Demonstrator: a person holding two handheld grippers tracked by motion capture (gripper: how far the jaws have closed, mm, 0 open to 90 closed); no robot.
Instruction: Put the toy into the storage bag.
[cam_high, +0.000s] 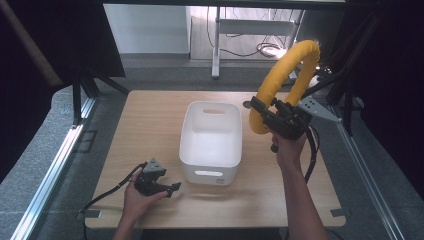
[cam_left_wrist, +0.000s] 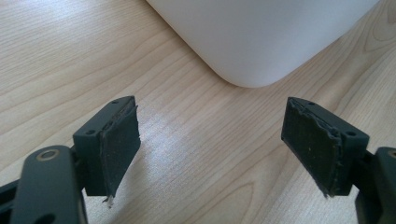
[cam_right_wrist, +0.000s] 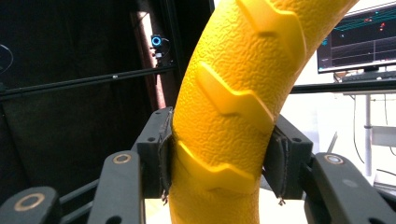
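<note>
A thick yellow foam tube (cam_high: 285, 75) bent into an arch is held up in the air to the right of a white plastic bin (cam_high: 211, 141). My right gripper (cam_high: 267, 117) is shut on the tube near its lower end; in the right gripper view the ribbed yellow tube (cam_right_wrist: 229, 116) is squeezed between both pads (cam_right_wrist: 166, 154). My left gripper (cam_high: 170, 189) rests on the wooden table (cam_high: 150, 115) in front of the bin's near left corner. It is open, with bare wood between its pads (cam_left_wrist: 119, 144) and the bin's rounded corner (cam_left_wrist: 252, 51) just ahead.
The bin stands at the table's middle with nothing visible in it. Dark frame posts rise at both sides of the table, with metal rails along the floor. A white stand and cables lie behind the far edge. A monitor (cam_right_wrist: 359, 39) shows in the right gripper view.
</note>
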